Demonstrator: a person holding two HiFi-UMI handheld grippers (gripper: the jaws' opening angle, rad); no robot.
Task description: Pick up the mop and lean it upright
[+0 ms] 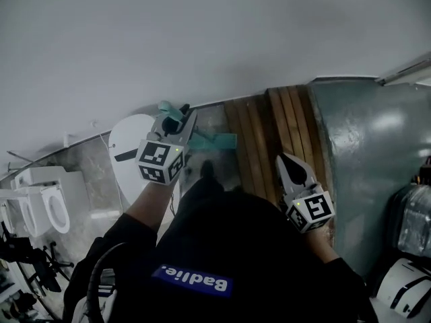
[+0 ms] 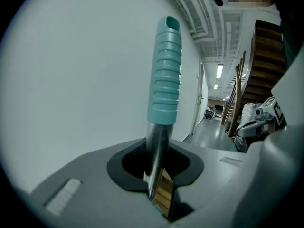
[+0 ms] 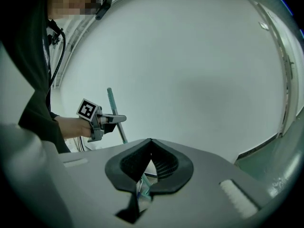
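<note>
L gripper [image 2: 159,175] is clamped, jaws narrowly apart, on the pole of the teal-handled metal mop [image 2: 165,70]. Pole is held approx. upright near the white wall [image 1: 202,32]. Teal mop head [image 1: 214,140] is seen below, beside brown wooden slats [image 1: 269,140]. R gripper [image 3: 151,144] jaws are together and nothing is held.

White wall [image 1: 168,39], glossy grey floor [image 1: 91,170], wooden slats [image 1: 269,136], white toilet [image 1: 50,204].

One mop [image 2: 166,70]. Two grippers: left gripper [image 1: 180,121], right gripper [image 1: 285,163]. One wooden staircase [image 2: 266,51]. One person [image 1: 222,247], dark top.
</note>
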